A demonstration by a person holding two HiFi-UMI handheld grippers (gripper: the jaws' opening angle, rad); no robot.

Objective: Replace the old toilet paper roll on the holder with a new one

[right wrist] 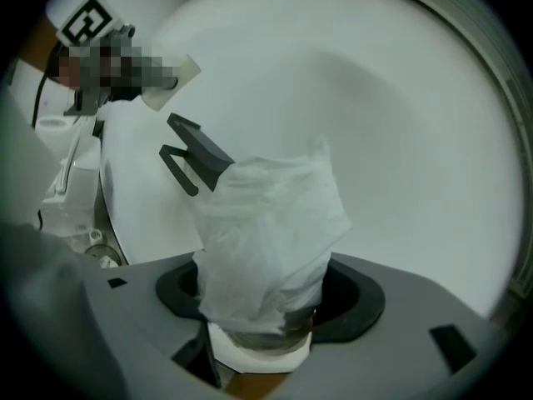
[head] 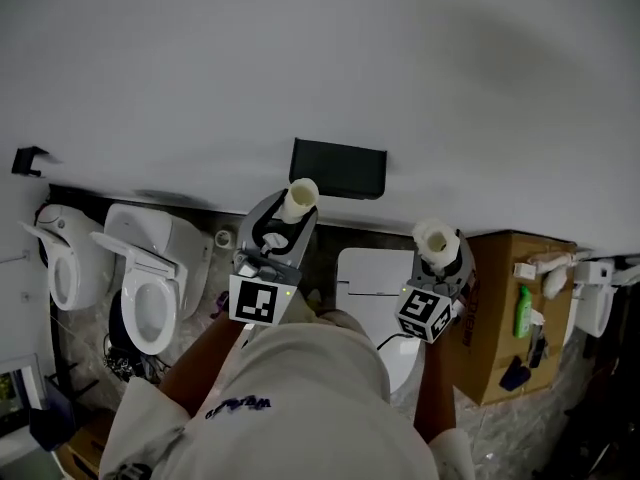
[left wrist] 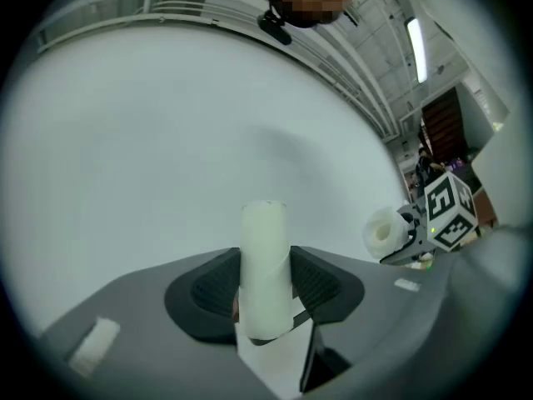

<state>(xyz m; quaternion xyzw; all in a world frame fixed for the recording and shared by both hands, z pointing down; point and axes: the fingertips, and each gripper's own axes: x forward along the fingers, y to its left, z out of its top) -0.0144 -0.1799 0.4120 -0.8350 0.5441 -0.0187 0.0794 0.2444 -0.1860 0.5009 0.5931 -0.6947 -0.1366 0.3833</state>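
My left gripper [head: 288, 216] [left wrist: 266, 294] is shut on a thin pale empty core [head: 301, 197] [left wrist: 266, 265], which sticks out past the jaws, upright in the left gripper view. It hangs just below the left end of the black wall holder [head: 338, 168] [right wrist: 195, 152], which is bare. My right gripper [head: 438, 256] [right wrist: 266, 311] is shut on a toilet paper roll [head: 434, 237] [right wrist: 268, 244] with loose crumpled paper round it, held to the right of the holder and lower. The left gripper view also catches the right gripper's roll [left wrist: 383, 230].
Two white toilets [head: 150, 268] stand on the floor at the left. A white toilet tank [head: 372, 273] is straight below the holder. A cardboard box [head: 510, 318] with a green bottle [head: 522, 311] and small items sits at the right. The wall is plain.
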